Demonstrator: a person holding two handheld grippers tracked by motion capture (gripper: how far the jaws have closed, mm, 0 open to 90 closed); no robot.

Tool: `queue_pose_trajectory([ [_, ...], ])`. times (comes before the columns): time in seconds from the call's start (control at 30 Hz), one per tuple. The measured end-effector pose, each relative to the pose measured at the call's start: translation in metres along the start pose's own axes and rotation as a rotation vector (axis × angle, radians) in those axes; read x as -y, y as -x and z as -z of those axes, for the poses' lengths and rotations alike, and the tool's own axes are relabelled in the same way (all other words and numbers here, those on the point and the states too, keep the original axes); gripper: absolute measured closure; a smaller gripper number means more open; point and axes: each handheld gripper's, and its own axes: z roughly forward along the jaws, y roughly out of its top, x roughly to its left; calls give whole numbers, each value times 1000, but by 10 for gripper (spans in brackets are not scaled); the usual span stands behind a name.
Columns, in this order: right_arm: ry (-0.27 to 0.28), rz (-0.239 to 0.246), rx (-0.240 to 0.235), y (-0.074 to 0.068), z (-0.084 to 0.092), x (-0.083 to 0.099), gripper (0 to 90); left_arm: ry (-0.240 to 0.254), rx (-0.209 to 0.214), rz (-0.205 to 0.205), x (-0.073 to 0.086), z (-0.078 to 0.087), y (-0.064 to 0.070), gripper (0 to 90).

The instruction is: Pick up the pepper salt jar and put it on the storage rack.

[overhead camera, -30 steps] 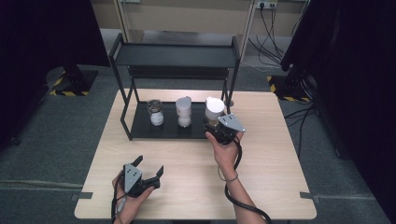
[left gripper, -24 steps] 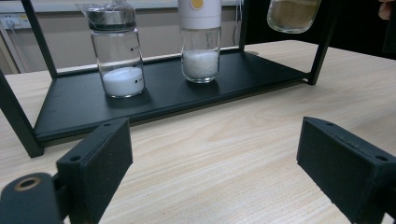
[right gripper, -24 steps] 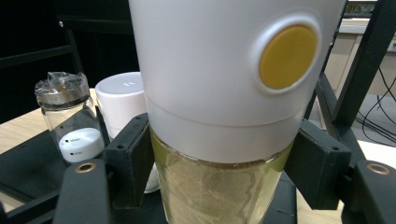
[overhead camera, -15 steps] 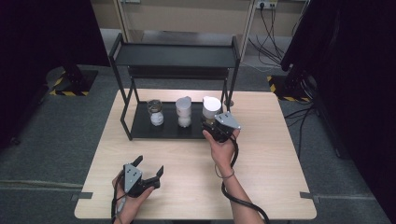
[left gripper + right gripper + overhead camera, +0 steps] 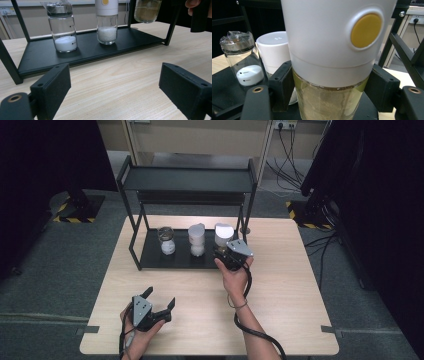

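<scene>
Gripping the clear glass jar with a tall white cap and yellow button (image 5: 332, 62), the right gripper (image 5: 227, 256) has its black jaws clamped on the glass body just under the cap, one pad each side. Jar holds brownish powder. In the left gripper view the jar (image 5: 147, 10) looks lifted clear of the black metal rack's lower shelf (image 5: 82, 53), at the shelf's right end near the rack post, so probably being taken off or set onto the shelf; can't tell which. The grip sits low on the glass, likely to keep the jar upright and the cap free.

Left gripper (image 5: 159, 304) rests near the front edge of the light wooden table (image 5: 300, 290), jaws spread wide, nothing between them; parked, out of the way.

Still on the shelf: a white-capped glass jar of white grains (image 5: 197, 240) in the middle, and a foil-topped glass jar of white powder (image 5: 166, 240) at the left, well apart from each other.
</scene>
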Motion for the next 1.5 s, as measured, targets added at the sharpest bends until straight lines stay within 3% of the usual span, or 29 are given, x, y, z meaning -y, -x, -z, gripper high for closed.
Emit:
queue_pose_trajectory([
  [1.5,-18,2,-10,-16,-21,1,307,2,2,-2,0,0,0,100],
])
